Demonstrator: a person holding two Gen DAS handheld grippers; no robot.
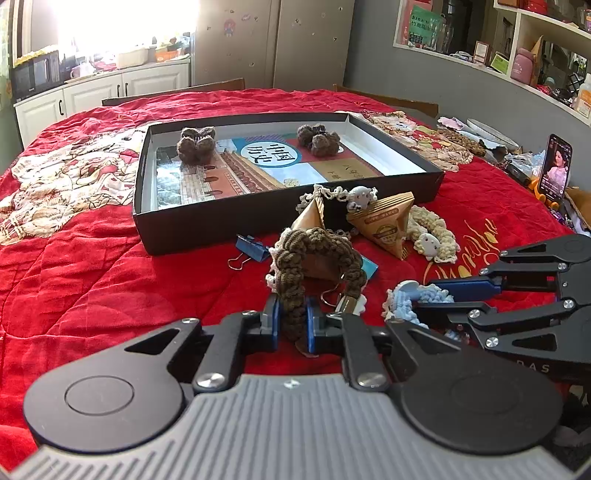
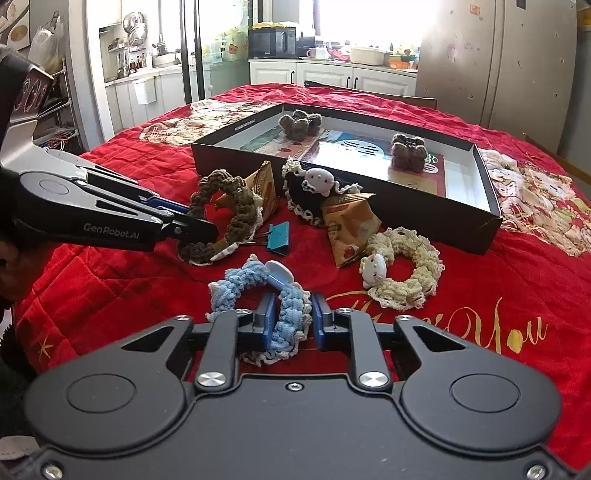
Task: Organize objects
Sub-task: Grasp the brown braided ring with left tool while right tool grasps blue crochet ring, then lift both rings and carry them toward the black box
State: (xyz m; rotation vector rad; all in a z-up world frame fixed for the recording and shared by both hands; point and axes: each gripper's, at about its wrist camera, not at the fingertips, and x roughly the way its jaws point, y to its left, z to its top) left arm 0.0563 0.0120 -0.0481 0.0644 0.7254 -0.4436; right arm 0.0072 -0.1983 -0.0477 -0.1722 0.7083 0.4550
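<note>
— Where are the scrunchies held?
— Brown scrunchie [image 1: 295, 321] is clamped in the left claw [image 1: 291, 328], blue scrunchie [image 2: 291, 317] in the right claw [image 2: 293, 325], near the box [image 1: 207, 225].
— Both should be lifted clear, then lowered inside.

Blown-out window [image 1: 122, 26] glare behind; sharp centre, fisheye-bent edges.

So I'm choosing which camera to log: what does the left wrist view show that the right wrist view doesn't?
Only the left wrist view shows the phone propped at the table's right edge and the wall shelves. Only the right wrist view shows the microwave clearly and the cream scrunchie whole. Both show the black box holding two brown knitted pieces, the brown scrunchie in the left tool, and the blue scrunchie in the right tool.
</note>
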